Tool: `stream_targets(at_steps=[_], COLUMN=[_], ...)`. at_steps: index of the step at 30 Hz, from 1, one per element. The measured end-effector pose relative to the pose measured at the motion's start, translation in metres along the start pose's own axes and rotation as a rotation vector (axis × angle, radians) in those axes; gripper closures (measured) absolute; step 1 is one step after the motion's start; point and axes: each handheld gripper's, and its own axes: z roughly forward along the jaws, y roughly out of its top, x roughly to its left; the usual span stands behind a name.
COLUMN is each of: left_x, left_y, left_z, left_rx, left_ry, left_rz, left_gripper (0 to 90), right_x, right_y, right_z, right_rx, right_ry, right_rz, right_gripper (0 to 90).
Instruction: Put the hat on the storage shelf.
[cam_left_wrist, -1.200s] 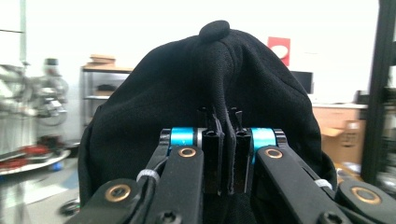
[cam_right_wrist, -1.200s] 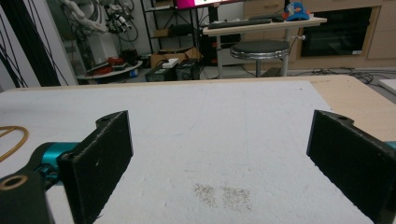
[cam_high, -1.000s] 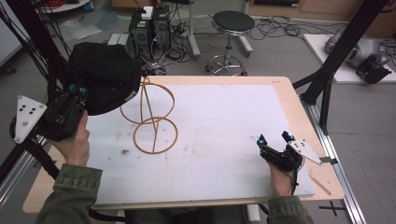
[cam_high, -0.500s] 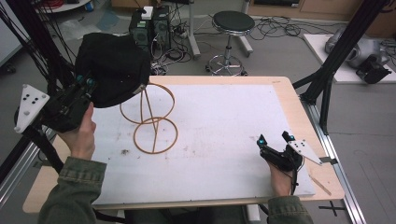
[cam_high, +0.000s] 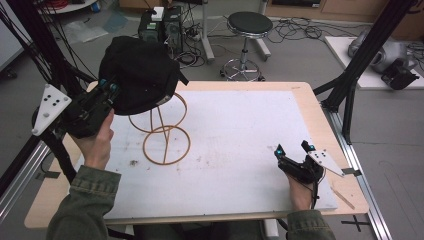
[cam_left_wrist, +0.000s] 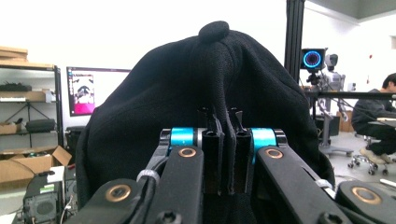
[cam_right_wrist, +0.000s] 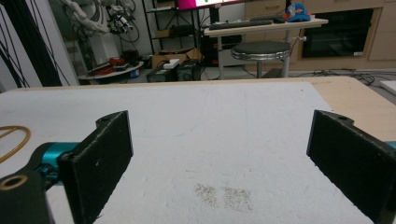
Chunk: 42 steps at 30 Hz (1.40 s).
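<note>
On the white-matted counter, a black cap is pinched by the left gripper above the wire stand; the right gripper rests well apart from the stand, fingers spread wide.

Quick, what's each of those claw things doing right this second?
Left gripper: closed, pinching a fold of the black hat.
Right gripper: open, holding nothing, low over the white mat.

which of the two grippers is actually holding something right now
The left gripper, at the table's left: its jaws are shut on the black hat above the wire stand. The right gripper is open.
</note>
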Motion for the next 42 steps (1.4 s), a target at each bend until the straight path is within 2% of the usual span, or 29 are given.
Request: stream_targets(at_steps=[10, 17, 20, 25, 29, 36, 42], left_x=[0.0, 0.001, 0.002, 0.002, -0.001, 0.0, -0.001], left_y=[-0.011, -0.019, -0.025, -0.032, -0.038, -0.042, -0.044], left_z=[0.011, 0.013, 0.013, 0.013, 0.014, 0.02, 0.017], left_rx=[0.07, 0.109, 0.126, 0.135, 0.18, 0.254, 0.252], left_ry=[-0.025, -0.027, -0.041, -0.057, -0.067, -0.066, -0.098], left_rz=[-0.038, -0.07, -0.079, -0.098, -0.081, -0.114, -0.104], left_gripper=[86.9, 86.9, 86.9, 86.8, 86.7, 86.6, 86.3], right_x=[0.0, 0.001, 0.001, 0.001, 0.001, 0.002, 0.001], right_y=[0.0, 0.0, 0.0, 0.0, 0.0, 0.0, 0.0], right_z=[0.001, 0.001, 0.001, 0.001, 0.002, 0.001, 0.0], right_rx=[0.002, 0.008, 0.004, 0.006, 0.007, 0.008, 0.003], right_ry=[0.007, 0.01, 0.01, 0.011, 0.014, 0.015, 0.01], right_rz=[-0.008, -0.009, -0.013, -0.011, -0.02, -0.016, -0.015], right_gripper=[6.1, 6.2, 6.2, 6.2, 6.1, 6.1, 6.1])
